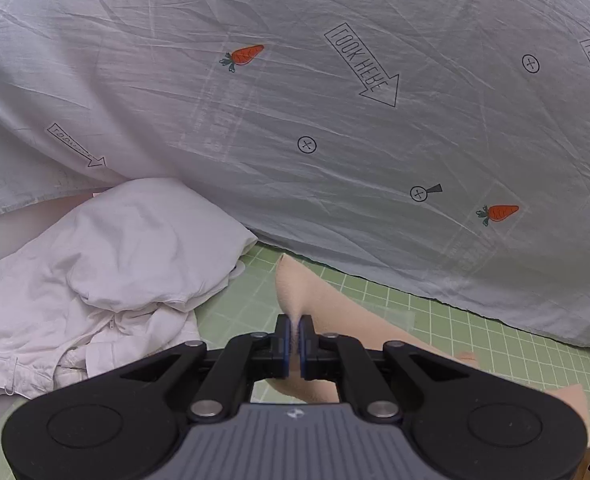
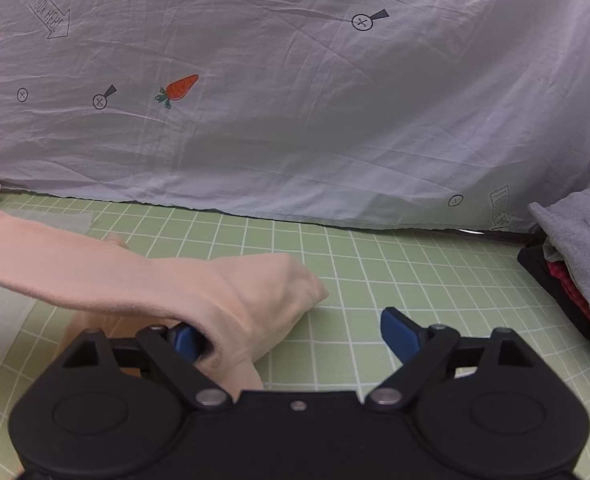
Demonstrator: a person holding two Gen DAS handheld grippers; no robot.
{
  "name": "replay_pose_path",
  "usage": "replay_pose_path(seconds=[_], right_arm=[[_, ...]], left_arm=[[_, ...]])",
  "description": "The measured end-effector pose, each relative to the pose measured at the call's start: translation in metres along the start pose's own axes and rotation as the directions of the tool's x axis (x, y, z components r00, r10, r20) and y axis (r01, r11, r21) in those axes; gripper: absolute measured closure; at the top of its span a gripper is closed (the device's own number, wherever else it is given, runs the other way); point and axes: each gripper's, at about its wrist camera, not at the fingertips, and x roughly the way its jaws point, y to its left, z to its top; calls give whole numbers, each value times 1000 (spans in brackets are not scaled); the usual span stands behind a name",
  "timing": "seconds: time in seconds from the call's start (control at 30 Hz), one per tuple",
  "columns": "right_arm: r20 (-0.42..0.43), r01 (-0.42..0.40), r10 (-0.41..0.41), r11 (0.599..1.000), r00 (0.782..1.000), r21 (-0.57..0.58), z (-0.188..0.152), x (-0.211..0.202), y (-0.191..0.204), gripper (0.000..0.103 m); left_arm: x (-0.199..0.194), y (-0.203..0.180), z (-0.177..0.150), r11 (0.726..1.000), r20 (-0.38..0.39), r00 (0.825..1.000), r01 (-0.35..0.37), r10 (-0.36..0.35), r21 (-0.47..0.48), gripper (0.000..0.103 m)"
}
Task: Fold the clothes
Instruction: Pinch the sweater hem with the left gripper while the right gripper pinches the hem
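A peach garment (image 1: 311, 292) lies on the green grid mat (image 1: 455, 320). My left gripper (image 1: 294, 334) is shut on a fold of it and holds that fold raised above the mat. In the right wrist view the same peach garment (image 2: 231, 292) stretches from the left edge to the mat's middle. My right gripper (image 2: 291, 332) is open; its left blue finger (image 2: 185, 340) is tucked under the bunched cloth, and its right finger (image 2: 401, 334) stands free over the mat.
A crumpled white garment (image 1: 107, 280) lies at the left. A pale sheet with carrot prints (image 1: 335, 120) hangs along the back, also in the right wrist view (image 2: 295, 120). A stack of folded grey, red and black clothes (image 2: 575, 268) sits at the right.
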Motion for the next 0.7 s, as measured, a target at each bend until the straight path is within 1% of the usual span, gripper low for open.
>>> replay_pose_path(seconds=[0.07,0.13,0.23,0.33,0.5,0.63,0.7], right_arm=[[-36,-35,34,999,999,-13,-2,7,7,11],[-94,-75,75,997,993,-1,-7,17,11,10],[-161,-117,123,992,979,48,-14,23,12,10],[-192,-134,146,988,970,72,-20,18,6,10],[-202,-168,185,981,962,96,-27,0,-14,10],[-149,-143,163,980,975,136,-20,-17,-31,10],[-127,-139,161,976,979,167,-13,-17,-39,10]], left_arm=[[5,9,-7,999,-26,999,-31,31,-7,97],[18,21,-20,997,-88,995,-61,57,-44,97],[37,38,-40,989,-183,980,-100,80,-105,97],[51,47,-58,983,-234,968,-128,95,-129,97],[64,48,-70,983,-271,958,-132,94,-126,97],[71,49,-73,983,-288,953,-134,93,-127,97],[73,50,-74,982,-293,952,-136,92,-134,97]])
